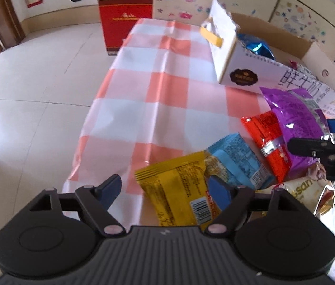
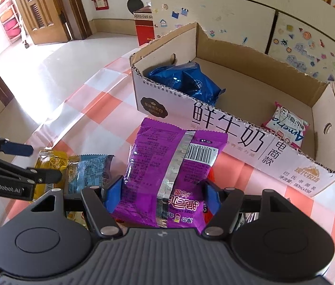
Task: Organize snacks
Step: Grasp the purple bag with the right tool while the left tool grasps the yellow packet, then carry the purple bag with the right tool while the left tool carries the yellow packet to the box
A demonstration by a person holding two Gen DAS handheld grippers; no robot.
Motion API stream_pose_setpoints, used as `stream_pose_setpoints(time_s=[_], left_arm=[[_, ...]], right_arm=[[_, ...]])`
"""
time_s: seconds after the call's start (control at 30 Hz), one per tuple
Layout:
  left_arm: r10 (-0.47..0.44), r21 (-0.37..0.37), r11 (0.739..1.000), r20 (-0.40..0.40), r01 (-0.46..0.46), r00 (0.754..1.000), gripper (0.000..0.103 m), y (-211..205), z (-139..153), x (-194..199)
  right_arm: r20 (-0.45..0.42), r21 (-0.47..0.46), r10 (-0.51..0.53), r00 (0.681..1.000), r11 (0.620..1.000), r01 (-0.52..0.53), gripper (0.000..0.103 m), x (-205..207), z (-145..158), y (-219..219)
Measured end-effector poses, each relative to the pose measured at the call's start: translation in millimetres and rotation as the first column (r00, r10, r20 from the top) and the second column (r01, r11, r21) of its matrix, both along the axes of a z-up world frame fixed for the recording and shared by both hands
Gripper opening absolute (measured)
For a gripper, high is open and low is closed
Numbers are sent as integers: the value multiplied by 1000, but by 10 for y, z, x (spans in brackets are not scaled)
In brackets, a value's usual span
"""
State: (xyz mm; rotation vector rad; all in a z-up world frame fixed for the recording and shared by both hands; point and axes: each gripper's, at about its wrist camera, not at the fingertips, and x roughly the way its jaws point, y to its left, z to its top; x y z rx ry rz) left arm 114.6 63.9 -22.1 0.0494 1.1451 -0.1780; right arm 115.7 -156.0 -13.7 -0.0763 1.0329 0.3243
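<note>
Orange-checked cloth covers the tabletop point(image 1: 158, 90). Right hand-held gripper point(image 2: 162, 193) clamps a purple snack bag point(image 2: 172, 166) just before the cardboard box point(image 2: 214, 118). Left hand-held gripper point(image 1: 165, 190) stands open over a yellow packet point(image 1: 176, 190), its right pad on it, beside a blue packet point(image 1: 238, 161).

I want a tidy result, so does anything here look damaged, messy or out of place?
The cardboard box has a ragged, torn rim. Several packets lie overlapping beside it: yellow packet, light blue packet, red packet. The purple packet sits in the right gripper, outside the box.
</note>
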Motion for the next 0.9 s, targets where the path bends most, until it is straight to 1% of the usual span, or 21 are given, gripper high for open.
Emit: stream_pose_setpoints(time_s=[0.1,0.23,0.27,0.33,0.37,0.5,0.57,0.6,0.63,0.67,0.7,0.73,0.83,0.9], left_arm=[[10,-9,1000,-3,-10,1000,86,3,-4,-47],[-23,2,1000,-51,23,998,86,-89,-138,-101],[-27,11,1000,-52,28,998,86,-113,-172,-112],[-26,43,999,-23,27,999,86,-140,-196,-131],[-22,46,999,-14,23,1000,86,-136,-198,-131],[-9,26,1000,-7,10,1000,84,-70,-190,-110],[-14,42,999,10,13,1000,80,-69,-195,-150],[-17,50,999,20,16,1000,75,-77,-191,-171],[-16,46,999,28,15,999,67,-82,-184,-176],[-19,46,999,35,17,999,62,-86,-164,-184],[-21,53,998,44,19,999,53,-90,-137,-190],[-18,57,998,49,16,999,49,-84,-105,-197],[14,-3,1000,47,-14,999,47,-6,-42,-141],[10,-16,1000,59,-9,998,47,-10,11,-127]], right_arm=[[12,-28,32,999,999,-31,75,-17,14,46],[10,-34,62,998,998,-61,75,-16,4,105],[10,-38,68,998,997,-68,75,-18,2,120],[11,-44,78,997,996,-78,75,-21,1,144],[11,-45,81,997,996,-81,75,-25,3,151],[10,-51,84,996,995,-84,75,-46,7,156],[8,-53,83,997,995,-82,75,-55,2,154],[7,-54,84,996,995,-83,75,-59,-1,155],[7,-54,86,996,995,-85,75,-62,-1,157],[8,-54,88,996,995,-87,75,-65,3,161],[12,-54,89,996,995,-88,75,-69,10,161],[16,-54,88,996,995,-87,75,-72,18,163],[29,-49,84,996,995,-82,75,-74,46,156],[35,-49,84,996,995,-82,75,-80,62,153]])
